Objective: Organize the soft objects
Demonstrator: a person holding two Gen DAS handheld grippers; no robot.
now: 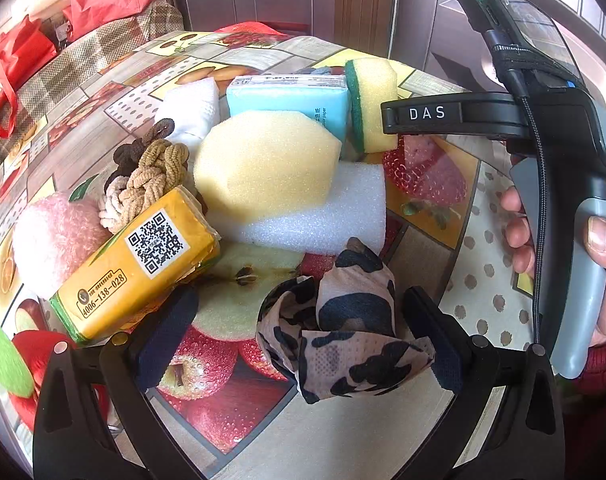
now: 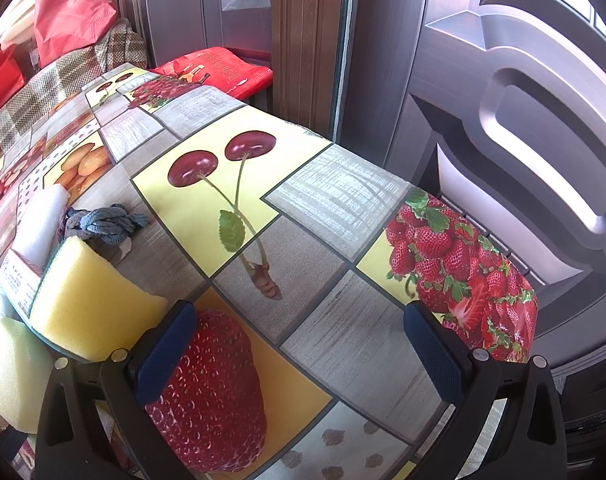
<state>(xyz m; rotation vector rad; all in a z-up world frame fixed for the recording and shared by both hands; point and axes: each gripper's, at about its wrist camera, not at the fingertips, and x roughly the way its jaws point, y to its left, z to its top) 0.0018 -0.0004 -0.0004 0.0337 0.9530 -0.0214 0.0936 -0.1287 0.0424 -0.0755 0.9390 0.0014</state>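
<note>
Low in the left wrist view, the left tool (image 1: 299,336) stands wide open around a crumpled camo cloth (image 1: 343,336), which touches its right pad only. Above it on the tabletop (image 1: 483,248) lie yellow sponge (image 1: 267,164), white foam (image 1: 327,208), orange pack (image 1: 143,264) and hair ties (image 1: 151,172). The right tool (image 2: 299,344) gapes empty over a printed strawberry (image 2: 211,396).

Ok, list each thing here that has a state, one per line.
Left tongs: open, camouflage cloth between the pads, not clamped.
Right tongs: open, empty.
Camouflage cloth: crumpled on the table.
Yellow tissue pack: sealed, lying tilted.
Blue tissue pack: sealed, flat.
Hair ties: heaped.
</note>
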